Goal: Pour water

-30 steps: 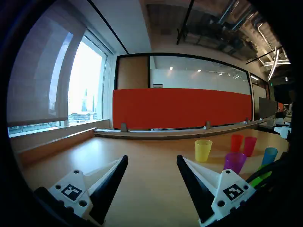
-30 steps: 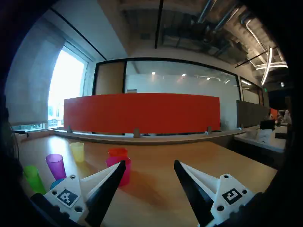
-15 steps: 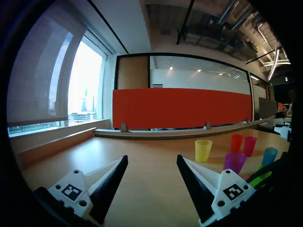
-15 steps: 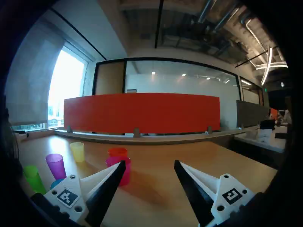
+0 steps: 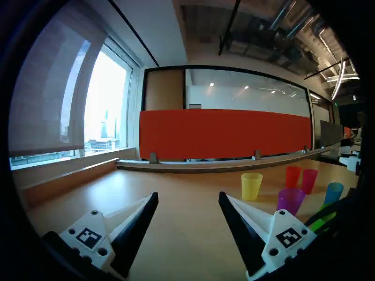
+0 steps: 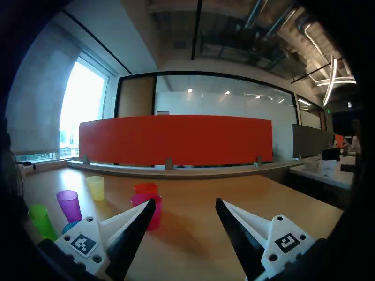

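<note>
While left gripper [image 5: 187, 194] and right gripper [image 6: 184, 201] jaws gape empty, wooden table [image 5: 140, 180], red partition [image 5: 225, 133], bright window [image 5: 105, 107].

Both cameras sit low over the bench [image 5: 187, 187] and look flat across it to the red screen [image 5: 225, 133], each one out between its own jaws. The left gripper view has the cups [image 5: 290, 200] close on its right. The right gripper view has the same cups close on its left, so both views share them.
</note>
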